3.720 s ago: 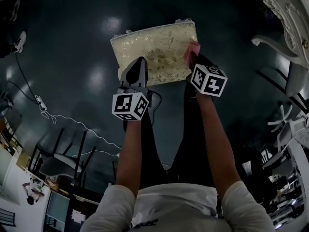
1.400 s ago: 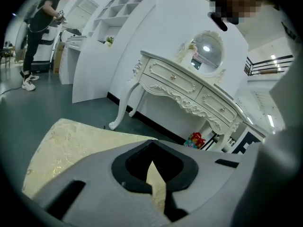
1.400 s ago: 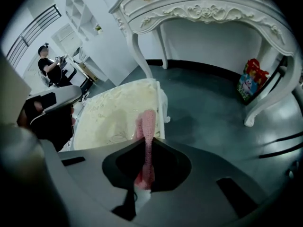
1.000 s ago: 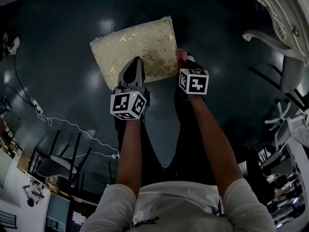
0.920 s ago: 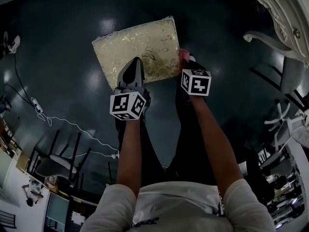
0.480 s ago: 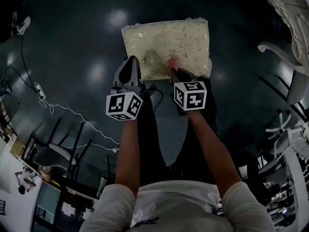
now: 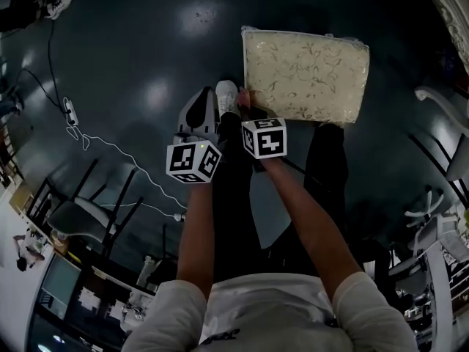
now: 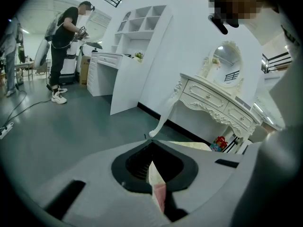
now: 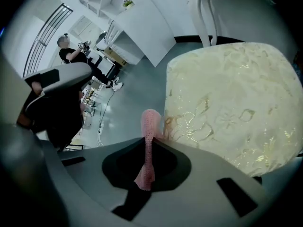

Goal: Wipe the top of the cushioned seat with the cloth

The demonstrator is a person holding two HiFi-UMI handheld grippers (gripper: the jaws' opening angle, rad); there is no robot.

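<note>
- The right claw has travelled from the middle of the cushioned seat to its left edge in the last half second.
- It is clenched on the pink cloth, whose free end lies at that edge.
- The left claw is closed and empty, over the floor, clear of the seat.

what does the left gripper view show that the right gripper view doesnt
Only the left gripper view: the oval mirror on the white dressing table, with its drawer fronts. Only the right gripper view: the right gripper shut on the pink cloth, at the edge of the cushioned seat, whose patterned top spreads wide there. Both: the grey floor, the white shelf unit and a person standing far off.
</note>
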